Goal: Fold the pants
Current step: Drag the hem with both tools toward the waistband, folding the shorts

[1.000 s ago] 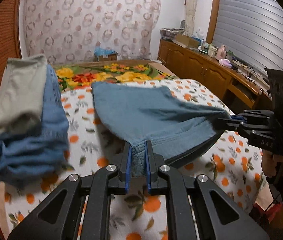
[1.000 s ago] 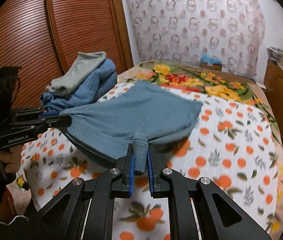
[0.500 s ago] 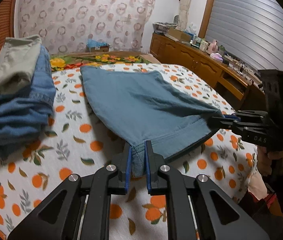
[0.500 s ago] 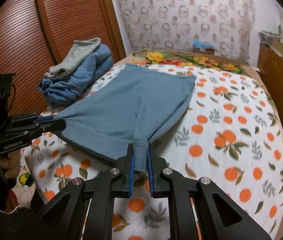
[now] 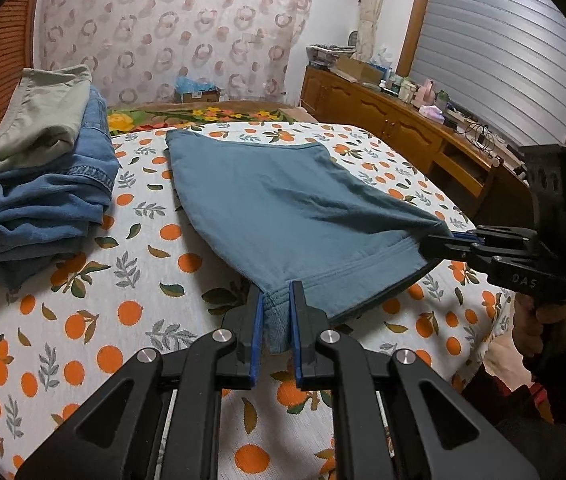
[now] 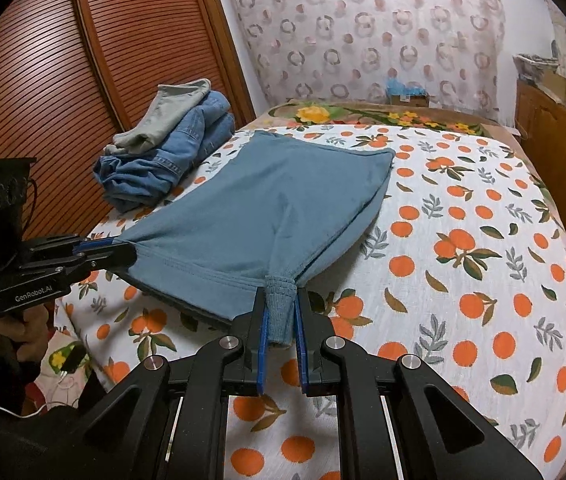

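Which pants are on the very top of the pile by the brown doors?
The grey-green pants lie on top of the pile. Beneath them sit the blue denim jeans; the teal pants lie apart, spread on the bed.

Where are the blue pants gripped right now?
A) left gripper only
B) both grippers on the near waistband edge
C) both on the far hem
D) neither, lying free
B: the left gripper and right gripper each clamp a corner of the blue pants at the ribbed near edge.

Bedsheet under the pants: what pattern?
White bedsheet printed with oranges and leaves; clearest in the right wrist view.
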A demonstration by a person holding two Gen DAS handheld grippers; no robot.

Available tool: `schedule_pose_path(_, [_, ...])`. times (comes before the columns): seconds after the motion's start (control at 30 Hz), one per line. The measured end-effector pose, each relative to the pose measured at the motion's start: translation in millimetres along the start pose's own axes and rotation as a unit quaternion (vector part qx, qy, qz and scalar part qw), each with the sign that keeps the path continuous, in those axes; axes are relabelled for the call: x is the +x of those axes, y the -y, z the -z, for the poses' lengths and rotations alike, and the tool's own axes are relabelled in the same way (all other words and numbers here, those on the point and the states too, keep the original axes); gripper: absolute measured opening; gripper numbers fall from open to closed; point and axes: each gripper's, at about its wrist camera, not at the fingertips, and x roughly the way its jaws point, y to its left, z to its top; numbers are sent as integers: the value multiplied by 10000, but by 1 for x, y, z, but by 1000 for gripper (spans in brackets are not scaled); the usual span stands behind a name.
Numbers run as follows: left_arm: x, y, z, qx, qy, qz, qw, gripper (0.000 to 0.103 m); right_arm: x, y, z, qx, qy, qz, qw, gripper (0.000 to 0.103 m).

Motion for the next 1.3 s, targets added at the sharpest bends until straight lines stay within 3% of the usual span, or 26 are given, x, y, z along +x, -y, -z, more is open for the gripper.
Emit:
schedule_pose_path(0.33, [-12,7,5,105,44,-106,9999,13,-8,-5,14,-52,79,-20,10000,11])
schedule_pose_path(0.9, [-30,24,23,178,-3,77,9998,13,-42,-8,31,38,102,-61,9999,11])
schedule_pose_path(1.3, [-34,24,32,144,-58,144,9998,13,-41,-14,39,1,-17,-85,10000,11])
